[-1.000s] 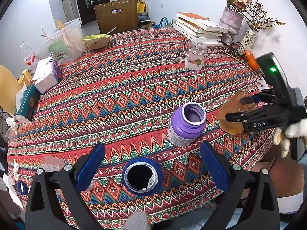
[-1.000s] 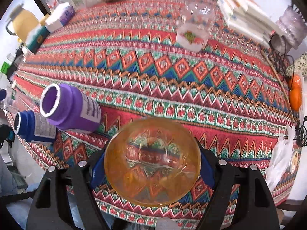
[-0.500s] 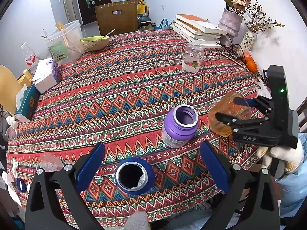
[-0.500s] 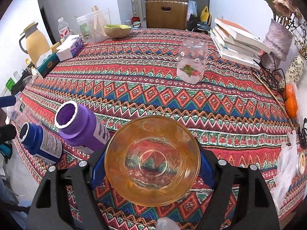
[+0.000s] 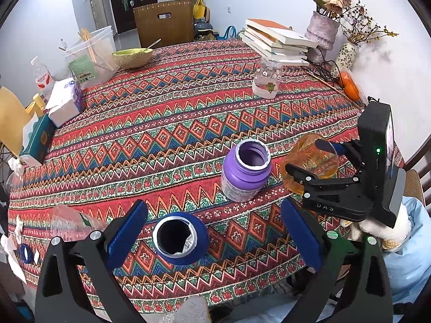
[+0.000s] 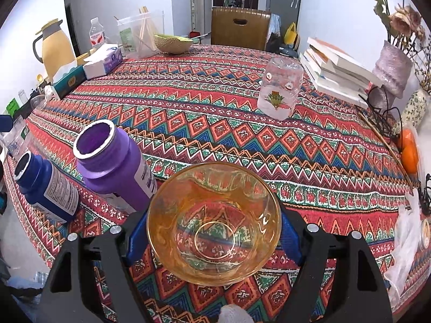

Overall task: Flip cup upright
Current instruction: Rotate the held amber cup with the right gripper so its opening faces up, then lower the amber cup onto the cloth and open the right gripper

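Observation:
My right gripper (image 6: 212, 231) is shut on an amber glass cup (image 6: 212, 223), held above the patterned tablecloth near the front right edge; its mouth faces the camera and tilts upward. In the left wrist view the cup (image 5: 309, 164) sits tilted between the right gripper's (image 5: 313, 157) fingers, right of the purple bottle. My left gripper (image 5: 212, 234) is open and empty, its fingers either side of an open blue bottle (image 5: 180, 238). A clear glass cup (image 6: 280, 88) stands upside down at mid-table.
An open purple bottle (image 6: 113, 167) stands just left of the amber cup, the blue bottle (image 6: 44, 188) beyond it. Stacked books (image 6: 334, 70), vases (image 6: 392, 67) and oranges (image 6: 409, 153) line the right side. A bowl (image 6: 172, 43), tissue boxes and a plastic container sit far left.
The right gripper has rotated the amber cup from bottom-up toward mouth-up and lowered it slightly. The left gripper has stayed around the blue bottle.

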A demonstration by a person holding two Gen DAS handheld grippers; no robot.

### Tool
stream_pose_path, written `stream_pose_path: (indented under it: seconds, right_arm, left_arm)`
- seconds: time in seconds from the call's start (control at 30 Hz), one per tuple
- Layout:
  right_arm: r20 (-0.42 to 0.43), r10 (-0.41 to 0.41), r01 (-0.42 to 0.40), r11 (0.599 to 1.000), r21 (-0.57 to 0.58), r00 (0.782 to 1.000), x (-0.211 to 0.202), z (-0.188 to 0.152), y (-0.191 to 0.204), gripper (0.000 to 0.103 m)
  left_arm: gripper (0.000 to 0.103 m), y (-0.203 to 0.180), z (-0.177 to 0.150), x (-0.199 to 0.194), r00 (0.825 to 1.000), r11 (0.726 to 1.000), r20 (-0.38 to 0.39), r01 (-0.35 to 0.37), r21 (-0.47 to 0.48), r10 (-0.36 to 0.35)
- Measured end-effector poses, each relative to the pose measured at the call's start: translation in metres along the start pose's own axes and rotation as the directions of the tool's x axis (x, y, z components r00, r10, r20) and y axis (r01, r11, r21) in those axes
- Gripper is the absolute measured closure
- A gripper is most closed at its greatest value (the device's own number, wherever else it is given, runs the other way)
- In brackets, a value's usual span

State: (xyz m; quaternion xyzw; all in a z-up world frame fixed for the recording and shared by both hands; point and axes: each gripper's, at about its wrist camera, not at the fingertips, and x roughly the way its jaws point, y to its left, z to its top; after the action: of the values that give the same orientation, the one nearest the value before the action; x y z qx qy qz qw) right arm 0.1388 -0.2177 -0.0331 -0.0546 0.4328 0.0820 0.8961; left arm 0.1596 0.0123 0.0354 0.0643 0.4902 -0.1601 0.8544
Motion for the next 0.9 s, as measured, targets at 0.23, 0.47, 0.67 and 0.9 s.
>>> stream_pose_path:
  seconds: [0.23,0.47,0.67,0.9]
  right_arm:
    - [0.087,0.006,-0.008,1.000,0.016,0.996,-0.020,-0.003,0.001,0.007]
    - [0.225,-0.012,-0.003,0.998,0.062,0.974,-0.053,-0.016,-0.003,0.007]
    - [0.281,-0.027,0.002,0.996,0.087,0.959,-0.073,-0.030,0.001,0.007]
    - [0.316,-0.038,0.008,0.995,0.095,0.948,-0.090,-0.048,0.015,0.007]
  left_arm:
    - [0.007,0.000,-0.005,-0.005,1.000,1.000,0.013,0.001,-0.020,0.000]
    - [0.007,-0.002,-0.015,-0.016,0.999,0.999,0.047,0.003,-0.039,-0.001]
    - [0.007,-0.003,-0.030,-0.029,0.995,0.999,0.100,0.004,-0.050,0.001]
    - [0.007,-0.004,-0.055,-0.050,0.978,0.997,0.204,-0.035,-0.065,0.047]
